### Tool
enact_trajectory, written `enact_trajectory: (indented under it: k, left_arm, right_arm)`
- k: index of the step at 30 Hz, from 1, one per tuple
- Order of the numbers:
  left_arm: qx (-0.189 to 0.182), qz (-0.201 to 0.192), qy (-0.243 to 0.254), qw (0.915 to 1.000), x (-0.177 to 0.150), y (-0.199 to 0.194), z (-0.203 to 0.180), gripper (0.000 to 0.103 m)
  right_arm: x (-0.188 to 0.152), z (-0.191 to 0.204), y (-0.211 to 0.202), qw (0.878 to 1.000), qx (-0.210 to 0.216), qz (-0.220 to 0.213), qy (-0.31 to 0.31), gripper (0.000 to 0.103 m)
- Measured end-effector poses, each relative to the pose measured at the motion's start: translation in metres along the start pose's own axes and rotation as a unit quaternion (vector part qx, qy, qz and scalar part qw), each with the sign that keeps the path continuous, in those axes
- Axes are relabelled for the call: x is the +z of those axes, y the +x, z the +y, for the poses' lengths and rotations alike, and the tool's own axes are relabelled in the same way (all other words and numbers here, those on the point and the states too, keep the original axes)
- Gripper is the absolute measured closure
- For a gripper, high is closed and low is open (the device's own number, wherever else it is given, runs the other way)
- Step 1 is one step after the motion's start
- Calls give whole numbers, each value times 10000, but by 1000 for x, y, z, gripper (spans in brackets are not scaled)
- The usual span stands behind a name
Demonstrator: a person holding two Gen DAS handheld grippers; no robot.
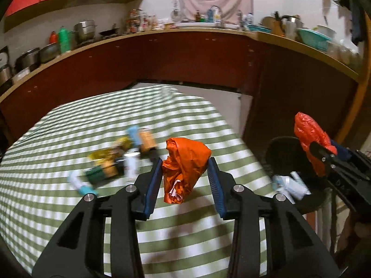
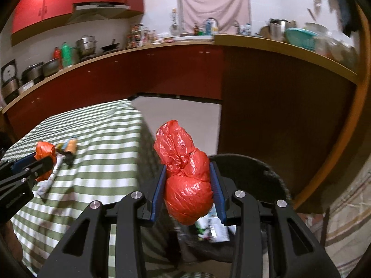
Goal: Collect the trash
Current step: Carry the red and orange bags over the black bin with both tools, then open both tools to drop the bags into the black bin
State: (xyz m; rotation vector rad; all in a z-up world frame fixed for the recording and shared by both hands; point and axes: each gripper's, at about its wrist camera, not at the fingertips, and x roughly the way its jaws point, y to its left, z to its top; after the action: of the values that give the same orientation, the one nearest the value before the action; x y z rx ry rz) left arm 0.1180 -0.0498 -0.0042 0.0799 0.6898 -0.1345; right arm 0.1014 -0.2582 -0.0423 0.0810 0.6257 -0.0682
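Left wrist view: left gripper (image 1: 185,172) clamped on a crumpled orange wrapper (image 1: 184,164), held above the green-striped tablecloth (image 1: 69,208); more trash (image 1: 116,159) lies in a blurred cluster beyond. Right wrist view: right gripper (image 2: 188,185) clamped on a knotted red plastic bag (image 2: 185,178) above the black bin (image 2: 259,173) beside the table, with discarded packaging (image 2: 213,228) inside.

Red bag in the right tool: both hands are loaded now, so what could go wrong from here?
1. The red bag bulges well beyond the right tool; it could snag the black bin rim on release.
2. The orange wrapper hangs loosely in the left tool above the striped table and may slip out before reaching the bin.
3. More trash remains on the table.
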Motion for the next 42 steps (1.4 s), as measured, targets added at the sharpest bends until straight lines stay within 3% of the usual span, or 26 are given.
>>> enact_trajectory:
  k: [9,30,35,40,42]
  left_arm:
    - [-471,-59,450,9979,8,18,-72,64]
    - [-466,135,918,9946,15,67,-165,63]
    - [-438,293,1029,9933,15,80,-174,55]
    - [-424,324,884,9947,17,83,-169,42]
    - [-377,336,858,9950,17,82,-165,42]
  right_arm:
    - [-5,-50,-4,9982,-497,1,329,66]
    - [-7,-96,10,9954,-790,-61,534,65]
    - [-6,-102,20,9951,-805,-51,575,54]
    - [-7,-103,18,9947,-832,-81,604,53]
    - [-6,-104,17,9946,-823,-94,620,53]
